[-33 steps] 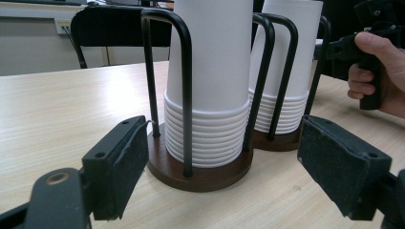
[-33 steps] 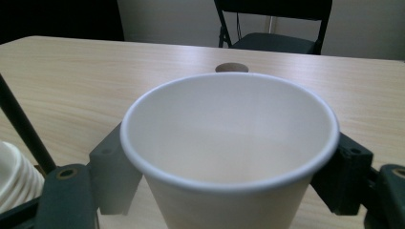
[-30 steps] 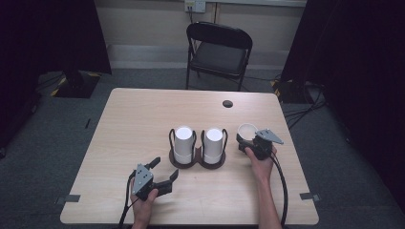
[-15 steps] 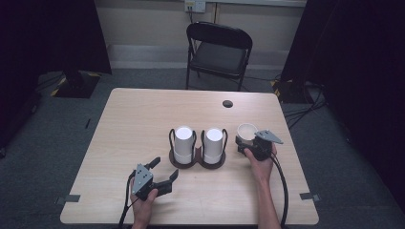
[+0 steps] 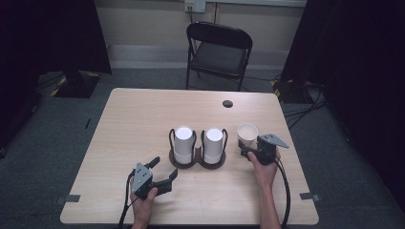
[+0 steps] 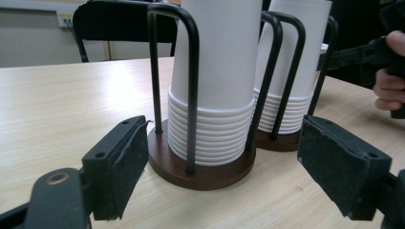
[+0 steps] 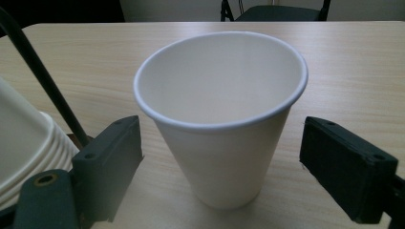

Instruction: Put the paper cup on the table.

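Note:
A single white paper cup (image 5: 247, 133) (image 7: 224, 119) stands upright on the table, right of a dark double holder (image 5: 197, 163). The holder keeps two upside-down stacks of white cups (image 5: 183, 142) (image 5: 214, 143) inside black wire loops. My right gripper (image 5: 246, 149) (image 7: 222, 162) is open with the single cup between its jaws. The jaws have just been opening, and both pads stand off the cup's wall. My left gripper (image 5: 165, 168) (image 6: 222, 162) rests open and empty on the table. It faces the base of the left stack (image 6: 215, 71) from close in front.
A black folding chair (image 5: 217, 47) stands behind the table's far edge. A small dark round hole (image 5: 228, 103) sits near the far right of the table (image 5: 138, 114). Cables trail from both grippers toward the near edge. In the left gripper view a hand (image 6: 389, 90) shows at right.

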